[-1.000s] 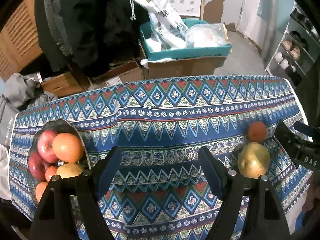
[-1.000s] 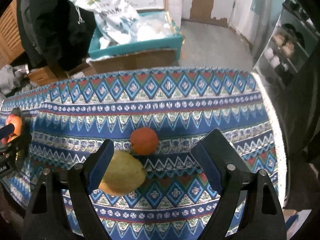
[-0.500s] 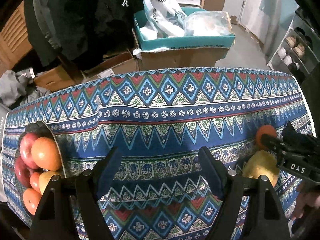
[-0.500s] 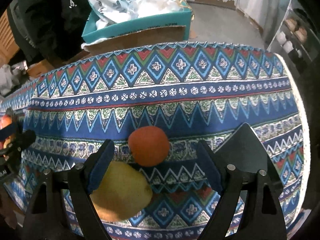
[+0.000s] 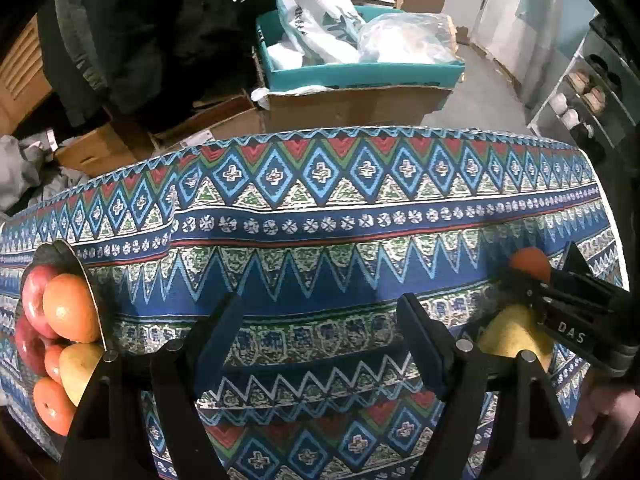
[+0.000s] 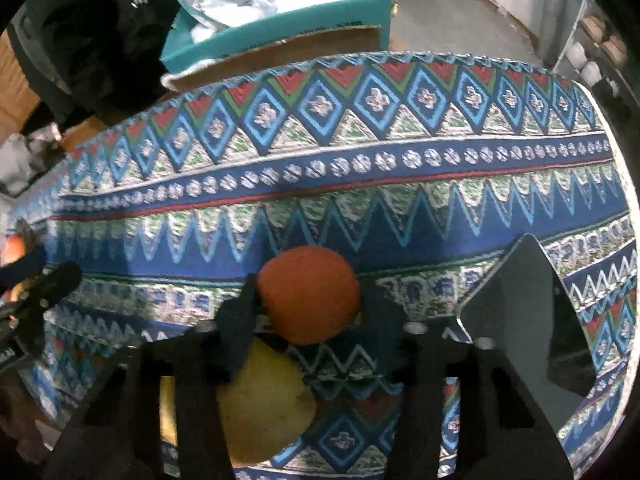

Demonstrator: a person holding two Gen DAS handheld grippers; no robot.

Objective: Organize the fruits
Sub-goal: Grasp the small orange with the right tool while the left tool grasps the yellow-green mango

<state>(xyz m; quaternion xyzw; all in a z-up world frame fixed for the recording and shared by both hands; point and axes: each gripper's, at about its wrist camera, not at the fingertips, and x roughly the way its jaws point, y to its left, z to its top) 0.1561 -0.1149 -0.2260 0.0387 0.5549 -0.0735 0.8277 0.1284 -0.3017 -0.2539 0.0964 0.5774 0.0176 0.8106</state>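
Note:
My right gripper (image 6: 308, 294) is shut on a small orange fruit (image 6: 308, 300) that rests on the patterned tablecloth (image 6: 360, 184). A yellow pear-like fruit (image 6: 264, 400) lies just in front of the orange, partly under the left finger. From the left wrist view, the same orange fruit (image 5: 530, 262) and yellow fruit (image 5: 508, 332) sit at the far right with the right gripper (image 5: 524, 284) over them. My left gripper (image 5: 320, 320) hangs open over bare cloth, nothing between its fingers. A dark bowl (image 5: 86, 276) at the left holds several apples and oranges.
Behind the table stand a teal box (image 5: 360, 74) with plastic bags on cardboard cartons, and dark clothing (image 5: 160, 40). A shoe rack (image 5: 580, 92) stands at the right. The table's right edge (image 6: 616, 160) is close to the orange. A hand (image 5: 600, 416) shows at lower right.
My right gripper has come down over the small orange and its jaws have shut on it. The left gripper has sunk a little toward the cloth, still open.

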